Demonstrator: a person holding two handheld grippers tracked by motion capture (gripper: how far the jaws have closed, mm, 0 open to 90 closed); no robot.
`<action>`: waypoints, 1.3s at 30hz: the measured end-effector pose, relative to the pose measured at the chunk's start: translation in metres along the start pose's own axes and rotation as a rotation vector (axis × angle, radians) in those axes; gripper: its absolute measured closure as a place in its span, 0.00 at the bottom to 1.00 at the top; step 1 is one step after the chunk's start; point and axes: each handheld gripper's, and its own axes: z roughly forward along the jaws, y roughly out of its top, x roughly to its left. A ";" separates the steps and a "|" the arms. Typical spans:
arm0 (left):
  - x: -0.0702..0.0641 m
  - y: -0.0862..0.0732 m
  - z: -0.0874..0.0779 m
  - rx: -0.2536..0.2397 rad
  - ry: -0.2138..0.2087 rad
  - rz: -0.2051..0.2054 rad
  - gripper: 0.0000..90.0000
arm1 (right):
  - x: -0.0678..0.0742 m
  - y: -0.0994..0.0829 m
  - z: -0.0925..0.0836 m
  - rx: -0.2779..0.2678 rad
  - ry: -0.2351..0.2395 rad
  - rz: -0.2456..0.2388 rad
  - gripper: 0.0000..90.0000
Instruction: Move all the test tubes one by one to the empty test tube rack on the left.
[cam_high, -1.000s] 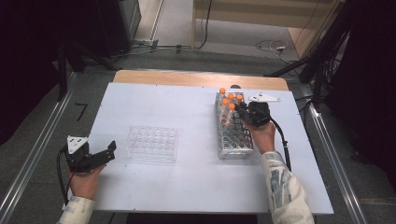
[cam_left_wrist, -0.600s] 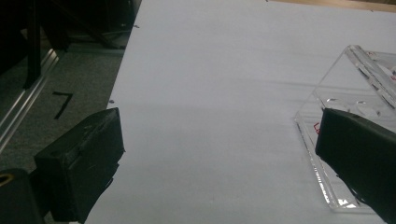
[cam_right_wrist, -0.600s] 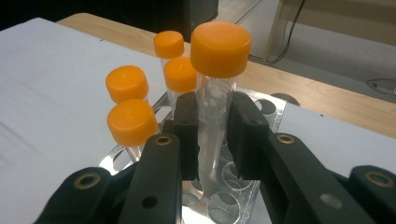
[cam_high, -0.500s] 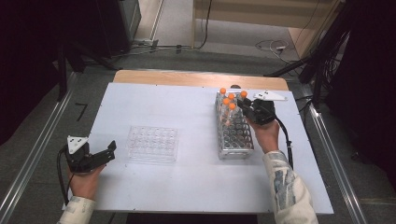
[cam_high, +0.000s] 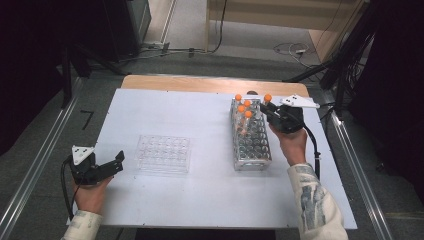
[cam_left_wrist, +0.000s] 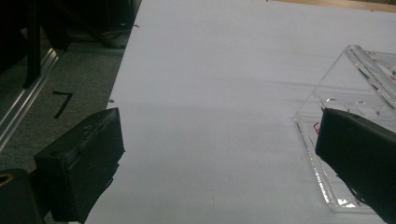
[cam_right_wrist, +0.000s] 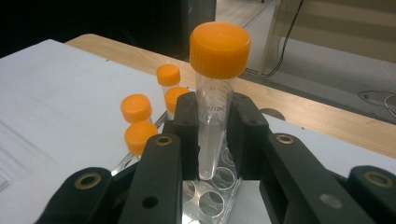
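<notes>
We see the right claw closed on a clear tube with an orange cap, held upright just above the rack at the upper right of the frame. The left claw rests open and empty on the desk at lower left, near the clear tray.

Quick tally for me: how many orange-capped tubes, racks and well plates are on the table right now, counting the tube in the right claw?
Orange-capped tubes: 5, with 4 standing in the rack and 1 clamped in the right claw
Tube rack: 1
Clear well plate: 1
Total: 7
</notes>
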 end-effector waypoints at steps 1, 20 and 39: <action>-0.001 0.000 0.000 -0.003 -0.001 -0.001 0.02 | 0.001 0.001 -0.003 0.000 0.006 0.001 0.81; -0.005 0.016 -0.017 -0.055 -0.070 -0.040 0.04 | 0.023 -0.003 -0.041 -0.011 0.100 -0.007 0.81; -0.024 0.037 -0.038 -0.094 -0.134 0.031 0.05 | 0.054 -0.003 -0.049 -0.021 0.198 -0.050 0.81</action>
